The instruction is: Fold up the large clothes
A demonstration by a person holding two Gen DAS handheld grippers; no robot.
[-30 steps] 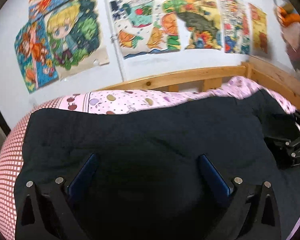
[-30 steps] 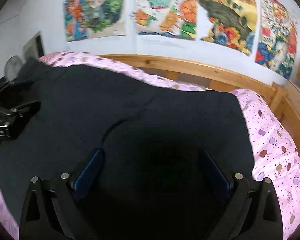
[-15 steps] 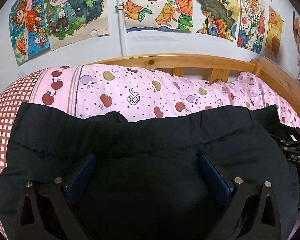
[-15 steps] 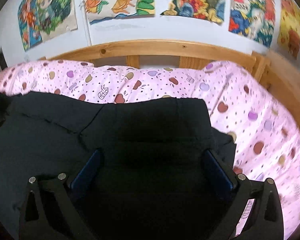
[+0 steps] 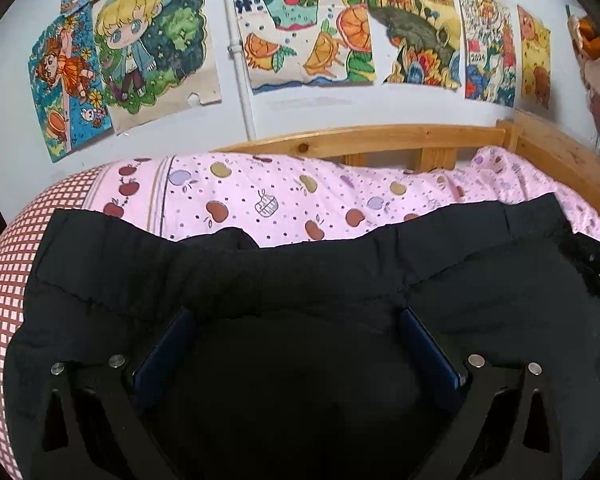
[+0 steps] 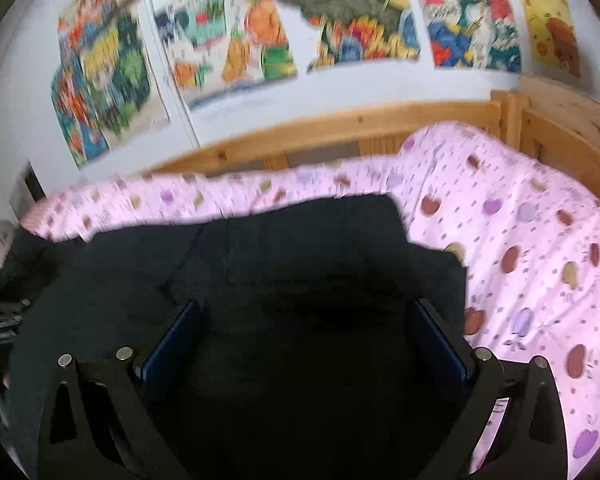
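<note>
Large black padded garment (image 5: 300, 280) lies spread on the pink fruit-print bedsheet (image 5: 280, 200), filling the lower half of both wrist views, top edge toward 12 o'clock near the wooden bed rail (image 5: 380, 140). Judged soft, thick and floppy with some weight; it will sag and slide rather than crease, so the best holds look like the stitched hem or corners at 10 and 2 o'clock, not the puffy middle. Left gripper (image 5: 296, 320) sits low over the cloth, pointing toward 12, its blue-padded fingers (image 5: 428, 344) spread wide with black fabric between them; whether fabric is bunched up into the gap cannot be told. Right gripper (image 6: 304, 308) has the same pose, level, aimed at 12, fingers apart over the garment's right part, sheet showing at 3 o'clock; this view is motion-blurred. The other gripper's body peeks in at each view's edge, so the two sit side by side. Colourful drawings (image 5: 308, 32) hang on the wall behind.
</note>
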